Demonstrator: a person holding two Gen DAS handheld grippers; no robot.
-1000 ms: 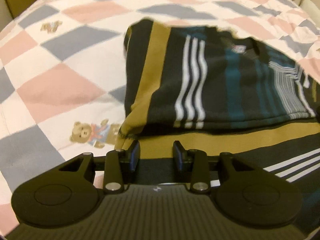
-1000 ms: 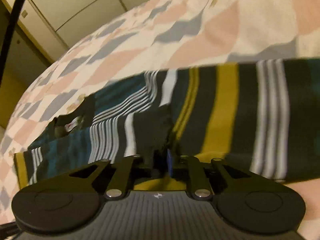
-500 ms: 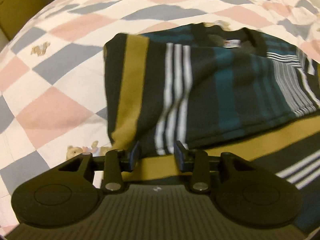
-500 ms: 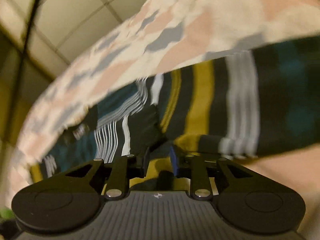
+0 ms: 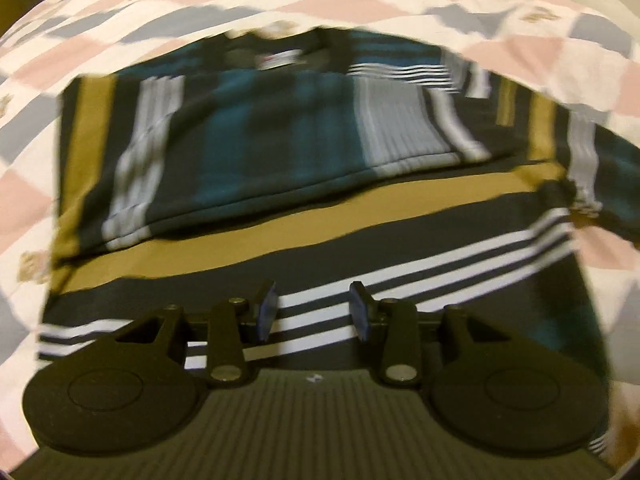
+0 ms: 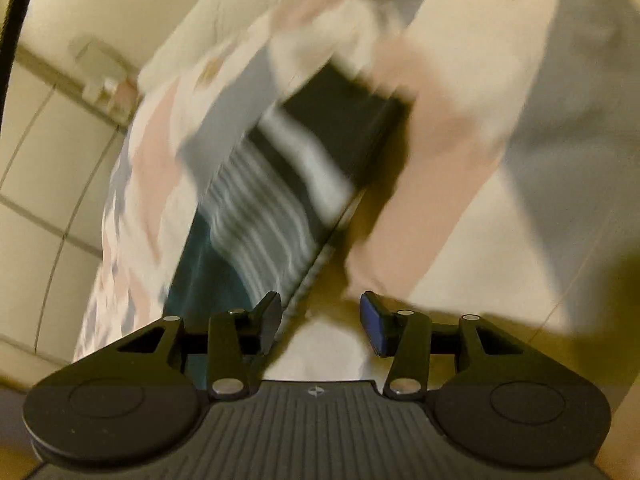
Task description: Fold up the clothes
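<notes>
A dark sweater (image 5: 280,148) with mustard, teal and white stripes lies flat on the bed, its sleeves folded across the chest and a label at the collar (image 5: 280,58). My left gripper (image 5: 313,306) hovers open over the sweater's lower body, above the three white stripes, with nothing pinched between its pads. In the blurred, tilted right wrist view, the sweater (image 6: 280,200) runs diagonally up from the left finger. My right gripper (image 6: 320,314) is at the sweater's edge over bare bedspread. Its jaws are opening with nothing between them.
The bedspread (image 5: 520,8) is checked in pink, grey and white with small bear prints and surrounds the sweater on all sides. Pale panelled wall (image 6: 48,160) stands beyond the bed's edge. A black cable (image 6: 8,40) hangs at the upper left.
My left gripper slid right from the sweater's left edge to over its middle. My right gripper let go of the dark fabric, opened, rolled and swung away toward the sweater's side.
</notes>
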